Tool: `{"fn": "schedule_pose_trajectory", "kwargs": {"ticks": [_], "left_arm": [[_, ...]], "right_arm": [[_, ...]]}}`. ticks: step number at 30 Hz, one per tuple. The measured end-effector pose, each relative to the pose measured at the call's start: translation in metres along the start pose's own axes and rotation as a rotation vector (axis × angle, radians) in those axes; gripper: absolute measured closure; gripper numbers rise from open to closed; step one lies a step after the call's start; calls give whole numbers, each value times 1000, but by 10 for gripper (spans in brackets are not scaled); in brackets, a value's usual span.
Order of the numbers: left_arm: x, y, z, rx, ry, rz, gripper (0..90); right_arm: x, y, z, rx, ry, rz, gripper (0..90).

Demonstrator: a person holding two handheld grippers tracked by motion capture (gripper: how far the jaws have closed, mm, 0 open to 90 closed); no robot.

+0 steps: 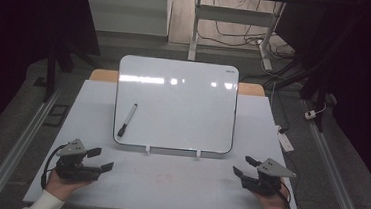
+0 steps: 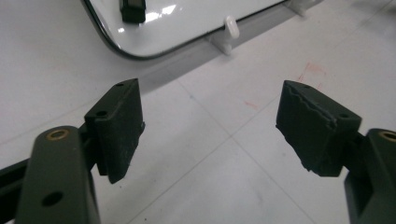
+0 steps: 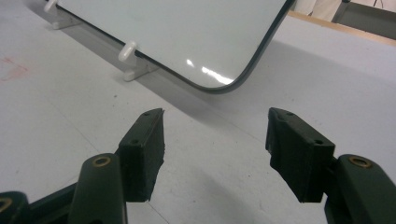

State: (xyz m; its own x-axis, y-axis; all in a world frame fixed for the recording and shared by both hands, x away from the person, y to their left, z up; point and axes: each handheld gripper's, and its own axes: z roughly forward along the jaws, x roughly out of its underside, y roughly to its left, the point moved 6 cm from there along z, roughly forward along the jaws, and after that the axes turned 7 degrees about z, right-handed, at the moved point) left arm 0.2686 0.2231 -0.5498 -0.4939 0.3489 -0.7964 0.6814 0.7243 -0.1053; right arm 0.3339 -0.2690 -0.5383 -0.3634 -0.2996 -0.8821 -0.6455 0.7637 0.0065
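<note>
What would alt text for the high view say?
A whiteboard with a marker on it leans on a white table. A person holds an open hand-held gripper at the left and another at the right.

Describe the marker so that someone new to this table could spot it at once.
Start at the whiteboard propped on white pegs at the middle of the table. On its left part lies the marker, a slim white pen with a black cap at its near end. Nothing else rests on the board.
</note>
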Motion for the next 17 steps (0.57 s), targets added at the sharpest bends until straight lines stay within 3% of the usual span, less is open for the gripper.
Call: {"fn": "schedule_pose_trajectory", "kwargs": {"ticks": [17], "left_arm": [[2,-2,6,-5,20,10,192]], "right_arm": [[-1,2,1,-5,-1,-14,351]]}}
